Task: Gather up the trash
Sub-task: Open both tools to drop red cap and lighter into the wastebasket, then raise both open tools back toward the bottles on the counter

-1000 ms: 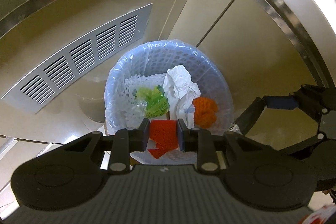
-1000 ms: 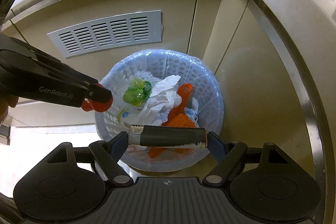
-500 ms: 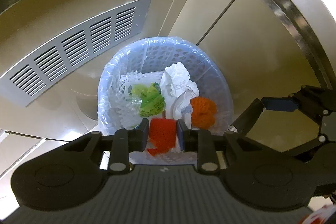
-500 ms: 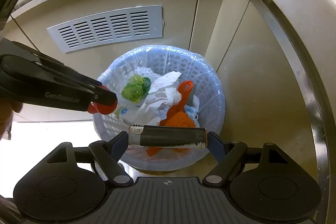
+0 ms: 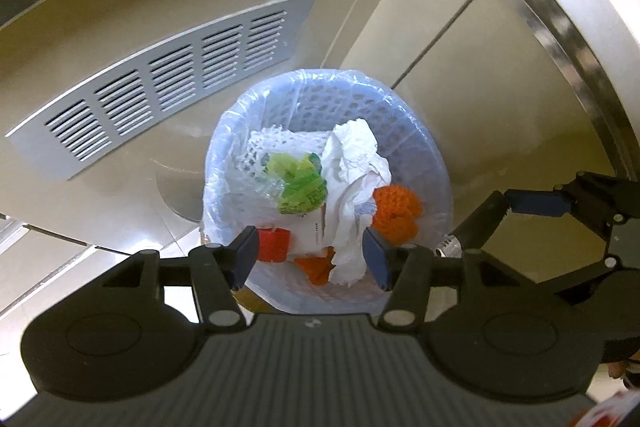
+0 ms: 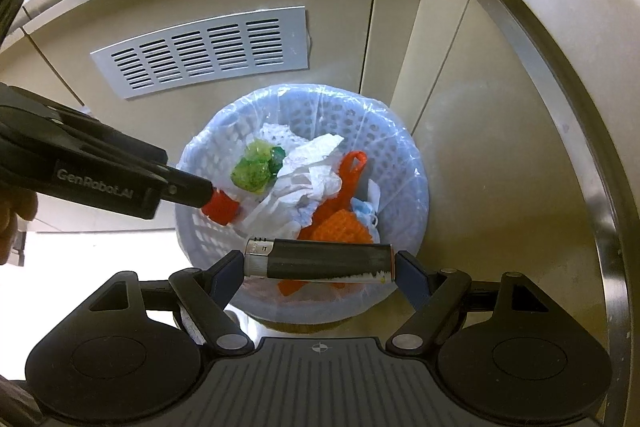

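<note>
Evidently, the left wrist view records a release in progress. The left gripper (image 5: 308, 253) has just been opening: a second ago its jaws were narrow and clamped on the small red plastic cap-like piece (image 5: 273, 245); now they stand about half apart. The red piece lies against the inner face of the left-hand pad only, with clear space to the other pad, so it is judged no longer gripped. It sits over the near left rim of the round pale-blue perforated waste basket lined with a clear plastic bag (image 5: 424, 163). Whether it is falling or clinging to the pad cannot be told. Inside the basket lie a crumpled white paper tissue (image 5: 356, 163), a green crinkled wrapper (image 5: 300, 187) and an orange mesh scrubber (image 5: 396, 211).

The right wrist view confirms this from the side: the red piece hangs at the tip of the left gripper, just inside the basket's left rim. The right gripper (image 6: 320, 263) is unchanged over the same interval, its jaws set wide and closed endwise on a dark cylindrical tube with a silver collar (image 6: 320, 261), held level above the basket's near rim.

Assessment: the red piece's disposal is all but complete, and the dark tube remains to be dropped. The left gripper's closeness to the rim carries some risk of the red piece landing outside.
</note>
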Action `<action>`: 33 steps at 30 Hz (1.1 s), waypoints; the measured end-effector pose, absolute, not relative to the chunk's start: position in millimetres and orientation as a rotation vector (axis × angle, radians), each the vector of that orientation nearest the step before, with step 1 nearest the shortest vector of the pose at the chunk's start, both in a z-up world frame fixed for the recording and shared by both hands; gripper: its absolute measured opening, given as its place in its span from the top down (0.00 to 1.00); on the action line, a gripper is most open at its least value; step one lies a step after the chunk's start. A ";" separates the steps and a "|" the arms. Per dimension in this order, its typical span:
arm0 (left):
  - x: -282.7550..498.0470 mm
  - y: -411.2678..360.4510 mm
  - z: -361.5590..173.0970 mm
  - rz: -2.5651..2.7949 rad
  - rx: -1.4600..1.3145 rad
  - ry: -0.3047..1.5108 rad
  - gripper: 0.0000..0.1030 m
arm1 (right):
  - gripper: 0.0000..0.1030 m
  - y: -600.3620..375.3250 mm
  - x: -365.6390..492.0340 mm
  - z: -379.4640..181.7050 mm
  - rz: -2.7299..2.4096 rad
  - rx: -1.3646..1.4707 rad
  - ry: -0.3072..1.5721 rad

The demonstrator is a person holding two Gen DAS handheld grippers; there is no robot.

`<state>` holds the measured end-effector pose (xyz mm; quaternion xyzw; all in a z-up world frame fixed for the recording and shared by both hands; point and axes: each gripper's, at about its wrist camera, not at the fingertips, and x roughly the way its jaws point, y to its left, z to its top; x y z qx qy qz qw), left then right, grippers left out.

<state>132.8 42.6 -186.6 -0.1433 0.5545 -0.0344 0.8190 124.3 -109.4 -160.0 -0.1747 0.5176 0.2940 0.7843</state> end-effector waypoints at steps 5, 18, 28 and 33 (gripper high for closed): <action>130.3 49.5 -182.6 -0.048 -0.315 1.168 0.49 | 0.22 -106.3 124.8 -159.4 0.649 -0.383 1.106; 127.7 58.2 -183.2 -0.013 -0.334 1.167 0.49 | 0.20 -100.7 132.7 -169.6 0.691 -0.349 1.126; 125.3 61.2 -180.6 -0.005 -0.346 1.159 0.49 | 0.15 -98.7 135.1 -168.9 0.699 -0.354 1.118; 122.8 63.1 -174.4 0.002 -0.361 1.134 0.49 | 0.15 -92.5 133.7 -163.0 0.711 -0.387 1.115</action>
